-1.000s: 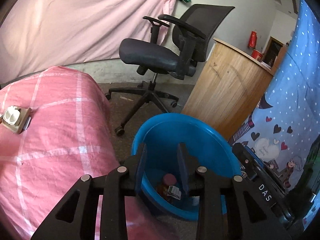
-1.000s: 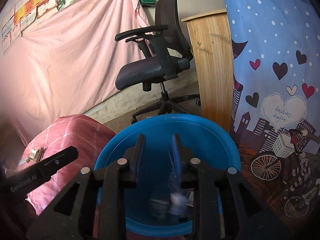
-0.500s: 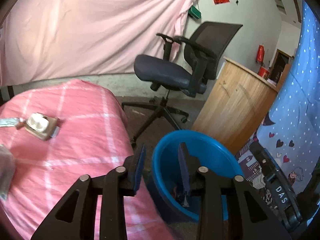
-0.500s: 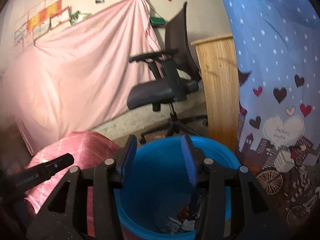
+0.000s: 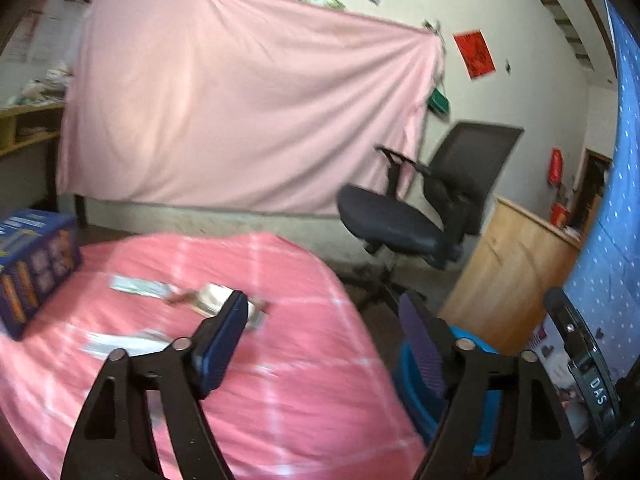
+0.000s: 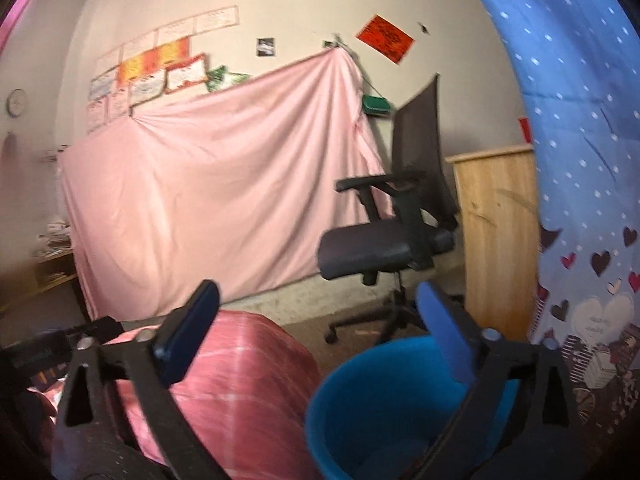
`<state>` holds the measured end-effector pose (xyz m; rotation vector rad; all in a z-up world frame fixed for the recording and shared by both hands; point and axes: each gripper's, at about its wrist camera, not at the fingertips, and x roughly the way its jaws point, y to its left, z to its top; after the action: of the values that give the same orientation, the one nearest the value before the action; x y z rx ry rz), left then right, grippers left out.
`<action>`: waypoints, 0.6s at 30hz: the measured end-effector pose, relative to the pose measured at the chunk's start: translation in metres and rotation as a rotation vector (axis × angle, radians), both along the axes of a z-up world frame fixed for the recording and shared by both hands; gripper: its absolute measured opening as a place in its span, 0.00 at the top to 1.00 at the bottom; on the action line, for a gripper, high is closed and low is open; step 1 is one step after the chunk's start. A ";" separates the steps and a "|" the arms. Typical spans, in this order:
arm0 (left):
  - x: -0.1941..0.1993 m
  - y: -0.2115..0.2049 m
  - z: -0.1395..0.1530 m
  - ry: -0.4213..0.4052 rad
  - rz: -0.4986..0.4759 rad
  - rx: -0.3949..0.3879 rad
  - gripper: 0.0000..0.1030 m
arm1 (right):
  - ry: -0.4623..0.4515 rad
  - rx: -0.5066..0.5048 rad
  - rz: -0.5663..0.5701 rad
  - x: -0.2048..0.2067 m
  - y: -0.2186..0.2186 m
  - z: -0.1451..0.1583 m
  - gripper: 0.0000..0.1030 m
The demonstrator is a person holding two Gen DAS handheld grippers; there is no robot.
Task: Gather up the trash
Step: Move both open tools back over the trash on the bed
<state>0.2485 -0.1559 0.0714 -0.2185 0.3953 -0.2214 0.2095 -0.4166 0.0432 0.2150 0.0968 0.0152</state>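
- Trash scraps [image 5: 140, 286] lying blurred on the pink checked table [image 5: 280, 380]: a pale strip, a round beige piece [image 5: 216, 298] beside it, a flat clear wrapper [image 5: 120, 342] nearer the camera.
- Blue bin [image 6: 380, 408] standing on the floor just beside the table's right edge; contents too dark and blurred to tell.
- Left gripper [image 5: 320, 332] pointing slightly downward over the table's right edge, one finger above the pink cloth, the other above the bin rim [image 5: 476, 340].
- Jaws spreading apart at this moment, nothing between them.
- Right gripper [image 6: 320, 332] held about level, aimed across the bin toward the office chair [image 6: 392, 240]; left finger over the table corner, right finger over the bin's far rim.
- Jaws widening too, gap bare.
- Blue printed box [image 5: 32, 264] sitting at the table's far left edge, well apart from the scraps.
- Wooden cabinet [image 5: 512, 272] standing just behind the bin, chair to its left, pink sheet [image 5: 240, 120] hanging on the wall behind the table.
- Blue heart-print curtain [image 6: 580, 160] hanging right of the bin.
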 end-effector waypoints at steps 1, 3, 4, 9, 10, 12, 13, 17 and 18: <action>-0.003 0.008 0.000 -0.015 0.023 0.005 0.16 | -0.006 -0.001 0.018 0.001 0.005 0.002 0.00; -0.011 0.025 0.001 -0.045 0.075 0.015 0.08 | -0.010 0.003 0.054 0.005 0.018 0.006 0.00; -0.014 0.030 0.000 -0.056 0.092 0.016 0.06 | -0.011 0.006 0.067 0.006 0.022 0.006 0.00; -0.030 0.061 -0.004 -0.094 0.177 0.059 0.04 | -0.036 -0.031 0.155 0.008 0.059 0.011 0.00; -0.033 0.064 -0.007 -0.094 0.185 0.067 0.04 | -0.043 -0.043 0.171 0.007 0.067 0.011 0.00; -0.038 0.074 -0.013 -0.088 0.210 0.085 0.04 | -0.051 -0.063 0.204 0.007 0.081 0.011 0.00; -0.038 0.078 -0.017 -0.083 0.220 0.092 0.04 | -0.053 -0.075 0.219 0.007 0.090 0.011 0.00; -0.043 0.100 -0.033 -0.039 0.243 0.123 0.04 | -0.052 -0.112 0.265 0.009 0.111 0.007 0.00; -0.043 0.104 -0.038 -0.028 0.245 0.125 0.04 | -0.048 -0.115 0.274 0.011 0.114 0.006 0.00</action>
<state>0.2054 -0.0519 0.0338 -0.1391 0.3498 0.0411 0.2200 -0.3030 0.0495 0.0847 0.0782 0.2869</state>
